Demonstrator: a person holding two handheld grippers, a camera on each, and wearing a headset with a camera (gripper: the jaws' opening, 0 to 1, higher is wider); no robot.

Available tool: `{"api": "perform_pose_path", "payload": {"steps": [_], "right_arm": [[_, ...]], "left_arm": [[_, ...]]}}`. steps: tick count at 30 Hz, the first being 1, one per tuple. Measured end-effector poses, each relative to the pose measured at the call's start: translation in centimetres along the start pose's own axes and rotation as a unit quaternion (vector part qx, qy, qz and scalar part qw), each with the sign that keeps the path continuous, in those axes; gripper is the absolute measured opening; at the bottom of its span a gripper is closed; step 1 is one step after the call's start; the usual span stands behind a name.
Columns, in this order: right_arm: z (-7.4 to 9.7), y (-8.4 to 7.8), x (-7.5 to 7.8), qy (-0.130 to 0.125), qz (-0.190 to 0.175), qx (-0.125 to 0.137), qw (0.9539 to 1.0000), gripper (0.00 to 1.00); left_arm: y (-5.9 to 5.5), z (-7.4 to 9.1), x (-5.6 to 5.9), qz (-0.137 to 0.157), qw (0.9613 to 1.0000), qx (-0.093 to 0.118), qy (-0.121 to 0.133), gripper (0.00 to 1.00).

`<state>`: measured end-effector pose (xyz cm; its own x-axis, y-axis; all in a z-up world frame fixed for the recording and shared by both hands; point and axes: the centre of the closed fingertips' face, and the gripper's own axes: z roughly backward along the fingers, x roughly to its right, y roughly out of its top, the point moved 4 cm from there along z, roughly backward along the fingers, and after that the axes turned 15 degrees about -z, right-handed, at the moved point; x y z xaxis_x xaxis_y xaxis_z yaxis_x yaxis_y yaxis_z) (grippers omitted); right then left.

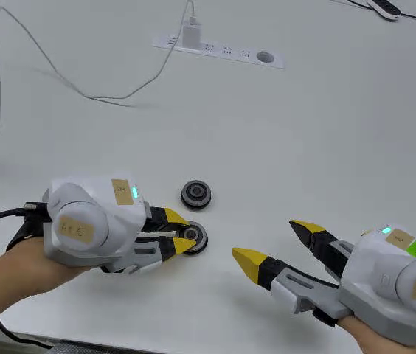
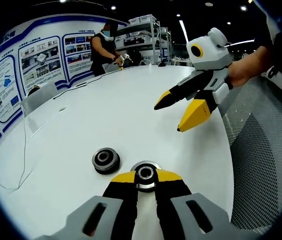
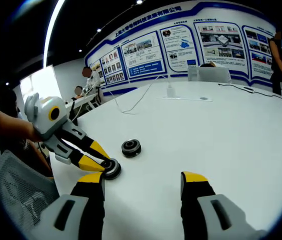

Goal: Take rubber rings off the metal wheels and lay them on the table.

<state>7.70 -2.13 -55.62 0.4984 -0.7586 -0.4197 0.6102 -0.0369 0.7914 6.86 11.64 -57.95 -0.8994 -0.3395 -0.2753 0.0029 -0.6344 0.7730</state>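
Two small metal wheels with black rubber rings lie on the white table (image 1: 319,140). The near wheel (image 1: 196,237) (image 2: 146,174) (image 3: 112,168) sits between the yellow-tipped jaws of my left gripper (image 1: 181,231) (image 2: 146,178), which is shut on it from both sides. The other wheel (image 1: 195,194) (image 2: 105,160) (image 3: 131,147) lies free just beyond. To the right of both wheels, my right gripper (image 1: 278,244) (image 3: 142,179) stands open with nothing between its jaws. It hovers over the table and points toward the left gripper (image 3: 92,156). The right gripper (image 2: 191,102) also appears in the left gripper view.
A white power strip (image 1: 219,50) with a plugged-in charger (image 1: 192,33) lies at the far side, and its grey cable (image 1: 82,92) trails left across the table. The table's front edge runs close below the grippers. A mesh chair (image 2: 261,165) stands beside the table. People stand in the background.
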Motion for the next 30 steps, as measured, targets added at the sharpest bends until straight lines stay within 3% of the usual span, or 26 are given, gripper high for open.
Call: {"api": "perform_pose_path", "payload": {"steps": [5, 12, 21, 30], "right_arm": [[-0.5, 0.7, -0.8, 0.022, -0.019, 0.004, 0.9996, 0.61], [-1.2, 0.5, -1.5, 0.044, -0.041, -0.014, 0.9981, 0.55], [-2.4, -0.1, -2.9, 0.082, -0.097, -0.041, 0.9911, 0.44], [-3.7, -0.6, -3.5, 0.092, -0.139, -0.056, 0.9844, 0.41]], "left_arm": [[0.0, 0.0, -0.1, -0.011, 0.9999, -0.008, -0.009, 0.12], [0.0, 0.0, -0.1, -0.009, 0.9998, -0.01, -0.011, 0.12], [-0.1, 0.0, -0.2, -0.013, 0.9997, -0.002, -0.018, 0.12], [-0.2, 0.1, 0.0, -0.029, 0.9994, 0.009, -0.016, 0.12]]}}
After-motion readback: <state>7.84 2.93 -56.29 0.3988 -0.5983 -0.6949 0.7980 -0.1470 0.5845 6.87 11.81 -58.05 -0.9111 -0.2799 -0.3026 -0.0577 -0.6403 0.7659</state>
